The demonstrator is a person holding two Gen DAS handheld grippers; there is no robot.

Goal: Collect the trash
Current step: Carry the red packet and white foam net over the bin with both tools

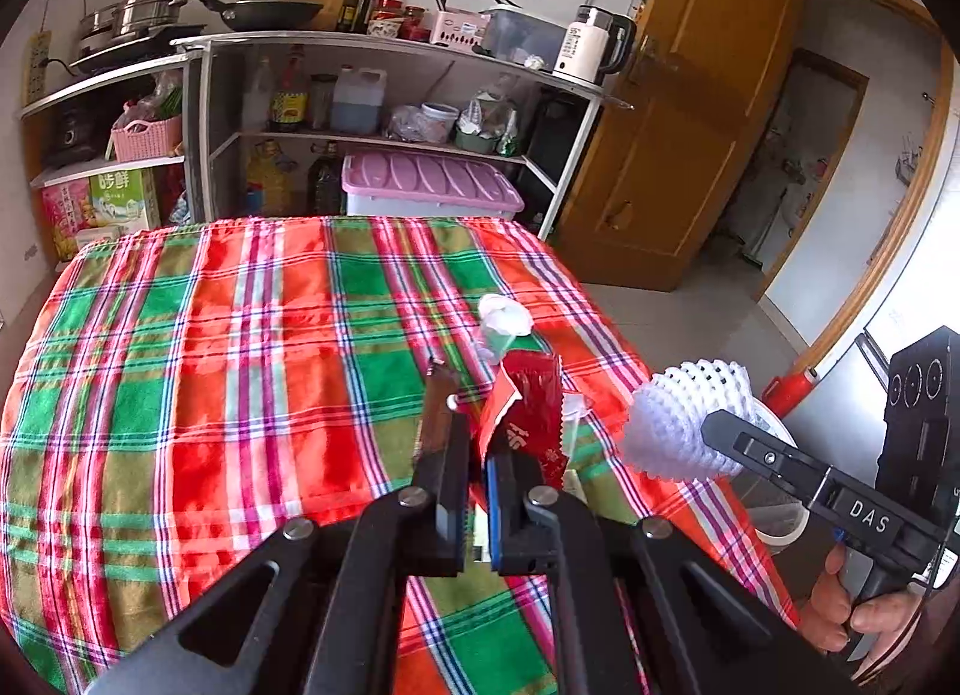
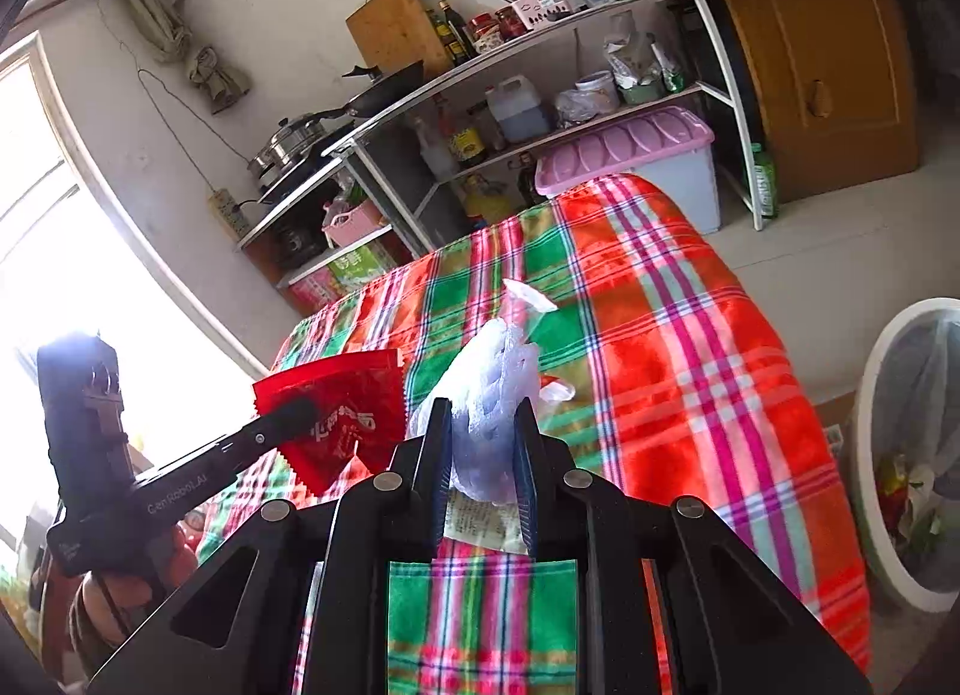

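My left gripper [image 1: 477, 449] is shut on a red snack wrapper [image 1: 531, 413] and holds it above the plaid tablecloth [image 1: 240, 365]; it also shows in the right wrist view [image 2: 342, 413]. My right gripper [image 2: 483, 413] is shut on a white foam fruit net [image 2: 489, 395], which shows at the table's right edge in the left wrist view [image 1: 690, 419]. A clear plastic cup with a white lid [image 1: 503, 323] lies on the cloth ahead of both grippers [image 2: 528, 305]. A paper slip [image 2: 480, 521] lies under the right gripper.
A white trash bin [image 2: 870, 425] with a liner and some trash stands on the floor right of the table. Kitchen shelves [image 1: 384, 50] with pots, bottles and a purple-lidded box [image 1: 426, 179] stand behind the table. A wooden door [image 1: 690, 113] is at the back right.
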